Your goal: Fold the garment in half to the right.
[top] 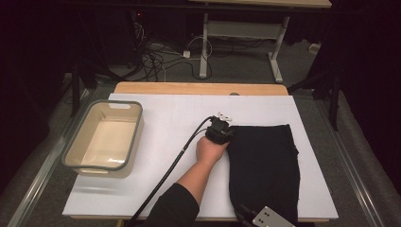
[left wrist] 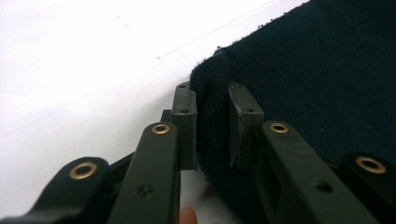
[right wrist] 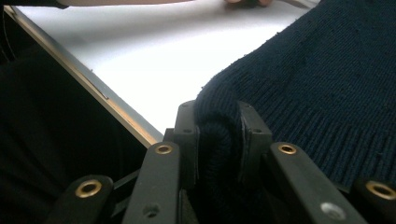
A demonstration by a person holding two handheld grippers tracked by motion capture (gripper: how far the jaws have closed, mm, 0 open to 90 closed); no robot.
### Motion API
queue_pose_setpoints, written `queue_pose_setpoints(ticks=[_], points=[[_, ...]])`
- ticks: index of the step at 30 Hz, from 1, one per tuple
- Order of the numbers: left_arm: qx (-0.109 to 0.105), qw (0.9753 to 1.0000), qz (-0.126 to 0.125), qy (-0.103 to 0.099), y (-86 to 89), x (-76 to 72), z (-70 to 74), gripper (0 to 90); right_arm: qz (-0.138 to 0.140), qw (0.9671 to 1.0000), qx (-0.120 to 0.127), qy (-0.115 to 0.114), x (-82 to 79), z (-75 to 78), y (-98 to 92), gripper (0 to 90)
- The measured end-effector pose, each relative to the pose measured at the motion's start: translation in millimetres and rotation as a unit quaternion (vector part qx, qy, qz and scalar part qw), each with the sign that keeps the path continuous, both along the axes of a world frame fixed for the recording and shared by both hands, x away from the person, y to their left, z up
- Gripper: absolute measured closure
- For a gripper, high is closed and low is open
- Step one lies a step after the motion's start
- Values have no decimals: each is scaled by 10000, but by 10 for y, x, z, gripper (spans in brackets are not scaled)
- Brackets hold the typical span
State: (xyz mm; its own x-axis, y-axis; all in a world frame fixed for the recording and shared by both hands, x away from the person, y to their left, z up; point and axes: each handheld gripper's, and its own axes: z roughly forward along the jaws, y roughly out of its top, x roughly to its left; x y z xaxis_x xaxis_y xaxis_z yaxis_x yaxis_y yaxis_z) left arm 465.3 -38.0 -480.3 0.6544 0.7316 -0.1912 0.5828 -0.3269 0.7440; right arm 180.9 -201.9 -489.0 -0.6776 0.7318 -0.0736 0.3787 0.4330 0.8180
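White tabletop (top: 179,142) bears dark knit cloth (top: 265,161).

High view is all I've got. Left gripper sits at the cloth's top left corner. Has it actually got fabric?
Observer: Yes. In the left gripper view the left gripper is shut on a fold of the dark cloth at its corner.
Operator: And the right one? I just see a grey plate at the bottom edge.
Observer: The right gripper is shut on the cloth's ribbed hem, bunched between its jaws.
Operator: How near the table edge is that grip?
Observer: Close. The right gripper view shows the table's wooden edge running just beside the jaws.
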Motion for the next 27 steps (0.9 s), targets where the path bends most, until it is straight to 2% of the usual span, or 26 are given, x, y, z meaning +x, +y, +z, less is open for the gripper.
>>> queue_pose_setpoints(ticks=[8, 18, 23, 27], points=[[9, 9999, 61, -90, 158, 45, 41, 731, 77, 9999, 69, 2, 73, 24, 99, 739], [69, 9993, 358, -101, 572, 124, 29, 731, 300, 9995, 49, 7, 239, 17, 398, 738], [125, 9982, 568, -115, 818, 152, 47, 731, 416, 9991, 77, 32, 324, 16, 582, 737], [197, 9969, 750, -95, 1001, 191, 69, 730, 535, 9985, 51, -50, 387, 14, 753, 737]])
